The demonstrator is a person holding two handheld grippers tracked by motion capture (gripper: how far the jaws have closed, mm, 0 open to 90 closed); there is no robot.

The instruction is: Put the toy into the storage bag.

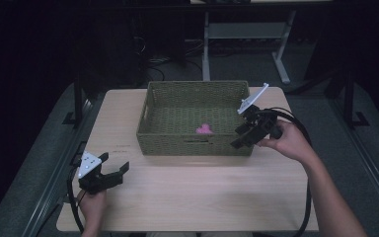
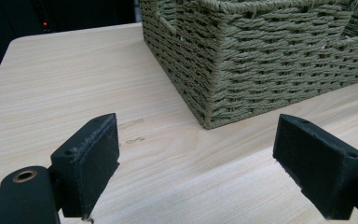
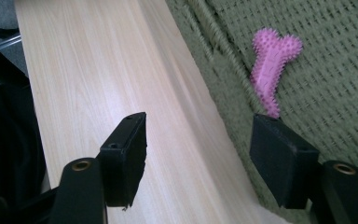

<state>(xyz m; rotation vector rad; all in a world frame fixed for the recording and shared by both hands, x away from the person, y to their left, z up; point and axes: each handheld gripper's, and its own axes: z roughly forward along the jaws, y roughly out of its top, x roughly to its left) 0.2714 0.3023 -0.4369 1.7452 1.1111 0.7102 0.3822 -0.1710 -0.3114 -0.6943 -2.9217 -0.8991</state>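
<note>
A pink spiky rubber toy (image 1: 204, 130) lies on the floor of the olive-green woven rectangular basket (image 1: 193, 143), near its front wall. The right gripper (image 1: 241, 136) hangs over the basket's front right corner, its fingers (image 3: 283, 161) apart with nothing between them, one over the basket and the other over the pale wooden surface (image 1: 187, 192). The left gripper (image 1: 112, 169) sits at the surface's near left, fingers (image 2: 89, 161) spread wide and empty, facing the basket's corner.

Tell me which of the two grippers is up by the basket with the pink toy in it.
The right gripper, at the woven basket's near right corner, jaws open beside the pink spiky toy. The left gripper sits apart over the table's near left corner.
</note>
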